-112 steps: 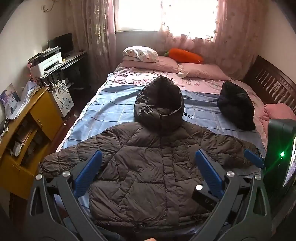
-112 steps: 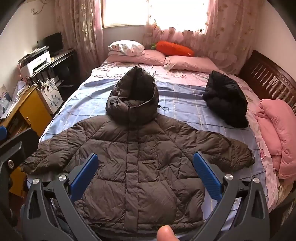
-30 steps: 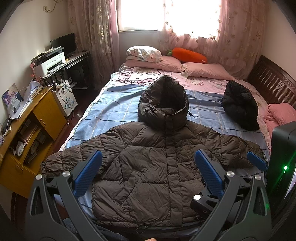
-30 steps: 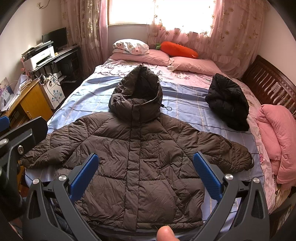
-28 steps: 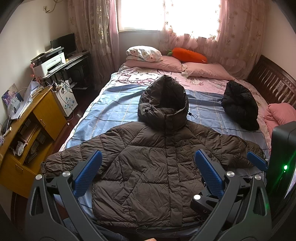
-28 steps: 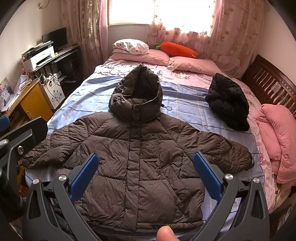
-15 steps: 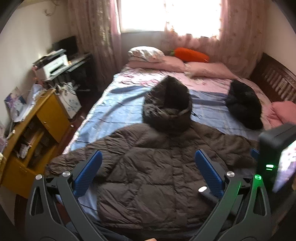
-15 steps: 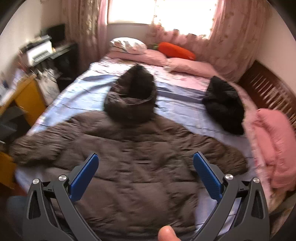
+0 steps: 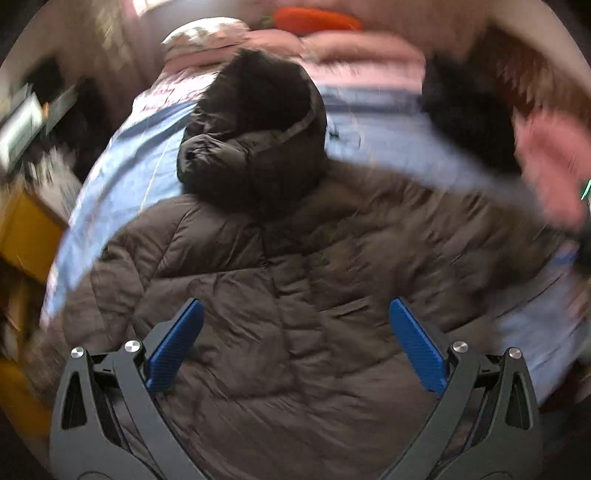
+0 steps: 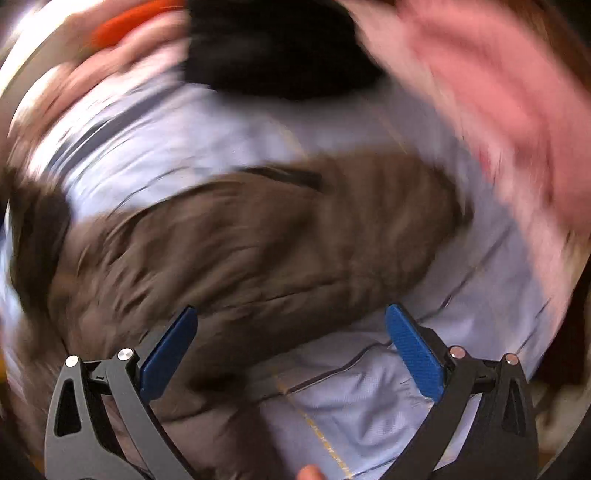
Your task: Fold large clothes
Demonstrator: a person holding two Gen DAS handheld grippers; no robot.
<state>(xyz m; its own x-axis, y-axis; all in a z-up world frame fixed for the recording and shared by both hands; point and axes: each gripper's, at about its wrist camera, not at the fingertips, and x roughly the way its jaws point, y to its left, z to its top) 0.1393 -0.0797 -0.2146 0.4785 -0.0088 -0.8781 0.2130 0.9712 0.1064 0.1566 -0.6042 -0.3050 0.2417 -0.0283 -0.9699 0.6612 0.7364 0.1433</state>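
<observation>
A big brown hooded puffer jacket (image 9: 295, 295) lies spread flat, front up, on the blue bedsheet (image 9: 122, 173), its hood (image 9: 255, 122) pointing toward the pillows. My left gripper (image 9: 295, 332) hangs open above the jacket's chest with nothing between its blue pads. In the blurred right wrist view, my right gripper (image 10: 291, 336) is open over the jacket's right sleeve (image 10: 295, 229) and the sheet (image 10: 369, 413) beside it. A fingertip (image 10: 310, 472) shows at the bottom edge.
A black garment (image 9: 469, 122) lies on the bed's right side, with a pink quilt (image 9: 546, 162) beside it. Pink pillows and an orange carrot cushion (image 9: 314, 18) are at the head. A yellow cabinet (image 9: 26, 229) stands left of the bed.
Both grippers have dropped toward the bed and closer to the jacket. The right one has swung right, over the right sleeve. Both views are now motion-blurred.
</observation>
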